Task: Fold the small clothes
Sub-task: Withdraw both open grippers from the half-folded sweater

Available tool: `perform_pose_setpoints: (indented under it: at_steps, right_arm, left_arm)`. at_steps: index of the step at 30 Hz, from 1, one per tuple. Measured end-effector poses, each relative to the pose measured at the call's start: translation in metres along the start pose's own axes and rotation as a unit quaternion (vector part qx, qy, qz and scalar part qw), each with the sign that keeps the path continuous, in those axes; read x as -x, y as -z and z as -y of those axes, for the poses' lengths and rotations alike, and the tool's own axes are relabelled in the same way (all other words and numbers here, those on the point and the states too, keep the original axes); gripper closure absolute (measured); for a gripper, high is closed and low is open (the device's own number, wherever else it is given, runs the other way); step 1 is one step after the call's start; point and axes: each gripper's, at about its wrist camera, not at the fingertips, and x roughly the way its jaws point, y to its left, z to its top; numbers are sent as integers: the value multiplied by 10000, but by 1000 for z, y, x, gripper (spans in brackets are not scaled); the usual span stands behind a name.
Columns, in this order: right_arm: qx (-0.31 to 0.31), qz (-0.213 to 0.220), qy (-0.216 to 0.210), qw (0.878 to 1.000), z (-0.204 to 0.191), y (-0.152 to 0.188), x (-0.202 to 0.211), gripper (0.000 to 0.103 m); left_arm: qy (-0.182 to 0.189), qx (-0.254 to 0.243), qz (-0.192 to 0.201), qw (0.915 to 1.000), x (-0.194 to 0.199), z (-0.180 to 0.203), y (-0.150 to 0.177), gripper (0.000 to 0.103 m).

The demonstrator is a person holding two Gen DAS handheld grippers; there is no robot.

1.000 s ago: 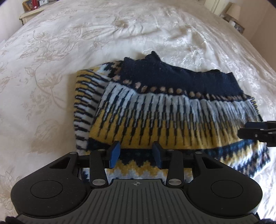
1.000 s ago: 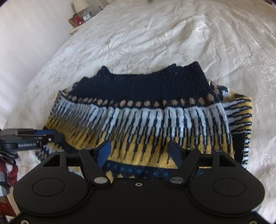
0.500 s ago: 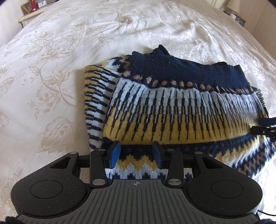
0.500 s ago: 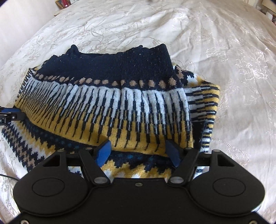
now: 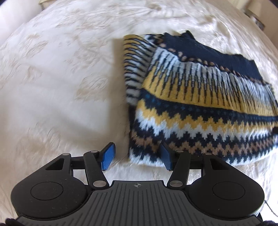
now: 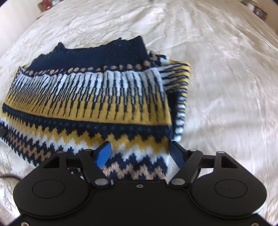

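Both grippers, left point(image 5: 137, 159) and right point(image 6: 139, 154), hover with jaws spread wide, empty, at the folded navy-yellow-white patterned knit sweater's point(image 5: 199, 107) near corners. Pinching only the top layer could undo the fold.

Beneath me a cream bedspread point(image 5: 57, 90) with a pale floral weave covers the bed, creased and glossy under bright daylight. Past its far left corner I see a bedside table point(image 6: 46, 7) with small items, blurred.
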Motion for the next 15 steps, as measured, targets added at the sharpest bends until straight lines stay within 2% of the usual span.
perform_pose_setpoints:
  at_steps: [2,5,12,15]
  right_arm:
    - [-57,149,-51,9999,2,9,12,26]
    - [108,237,-81,9996,-3,23,20,16]
    - [-211,122,-8,9997,-3,35,9,13]
    - [-178,-34,84,9998,-1,35,-1,7]
  left_arm:
    - [-5,30,41,10000,8,-1,7,49]
    - [21,-84,8,10000,18,5,20,48]
    - [270,-256,-82,9993,33,30,41,46]
    - [328,-308,-74,9990,40,41,46,45]
